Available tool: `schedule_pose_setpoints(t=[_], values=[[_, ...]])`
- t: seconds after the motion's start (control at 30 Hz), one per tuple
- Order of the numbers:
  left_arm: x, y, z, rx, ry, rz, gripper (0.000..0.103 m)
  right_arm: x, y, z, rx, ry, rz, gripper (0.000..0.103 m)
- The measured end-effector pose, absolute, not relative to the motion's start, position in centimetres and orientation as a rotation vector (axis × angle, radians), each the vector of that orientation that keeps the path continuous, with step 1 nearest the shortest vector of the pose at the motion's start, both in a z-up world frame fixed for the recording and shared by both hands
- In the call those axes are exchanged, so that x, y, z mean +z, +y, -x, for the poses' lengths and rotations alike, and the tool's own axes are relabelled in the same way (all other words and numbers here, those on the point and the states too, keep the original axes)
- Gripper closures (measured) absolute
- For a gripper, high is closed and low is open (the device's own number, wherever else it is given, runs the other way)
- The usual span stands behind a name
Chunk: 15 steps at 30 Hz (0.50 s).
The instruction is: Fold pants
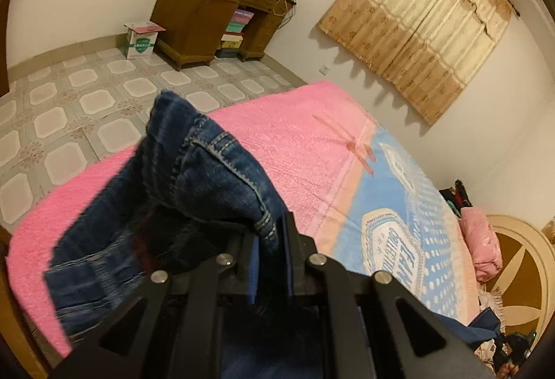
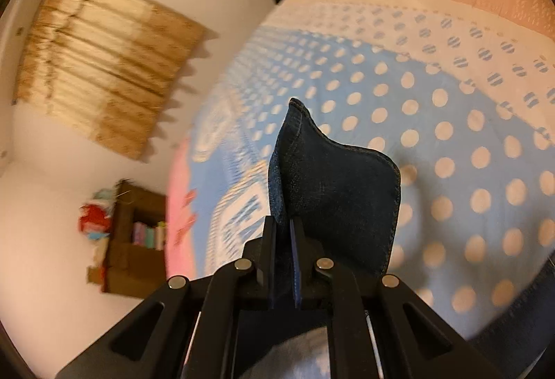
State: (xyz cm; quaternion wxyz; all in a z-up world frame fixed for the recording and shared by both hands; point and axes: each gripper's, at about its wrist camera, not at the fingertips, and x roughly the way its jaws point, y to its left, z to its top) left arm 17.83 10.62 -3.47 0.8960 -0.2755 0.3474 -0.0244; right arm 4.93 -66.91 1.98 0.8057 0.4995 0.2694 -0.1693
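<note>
The pants are dark blue jeans [image 1: 194,177] with pale stitching. My left gripper [image 1: 270,233] is shut on a stitched edge of the jeans, and the denim bunches up and hangs to the left above the bed [image 1: 312,143]. My right gripper [image 2: 283,240] is shut on another part of the jeans [image 2: 340,191], a dark hemmed flap that stands up in front of the fingers above the polka-dot part of the blanket [image 2: 451,122]. Each gripper shows only in its own view.
The bed carries a pink and blue blanket; a pink pillow [image 1: 480,240] lies at the headboard [image 1: 520,261]. A wooden desk [image 1: 215,11] and a cardboard box [image 1: 140,39] stand on the tiled floor [image 1: 69,108]. A curtain [image 1: 426,21] hangs on the wall.
</note>
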Motion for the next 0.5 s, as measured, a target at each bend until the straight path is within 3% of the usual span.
schedule_pose_setpoints(t=[0.2, 0.5], values=[[-3.8, 14.7, -12.0, -0.053, 0.736, 0.586, 0.091, 0.8, -62.5, 6.2, -0.270, 0.576, -1.061, 0.096], [-10.0, 17.1, -6.3, 0.011, 0.856, 0.553, 0.091, -12.1, -56.5, 21.3, -0.322, 0.676, -1.078, 0.096]])
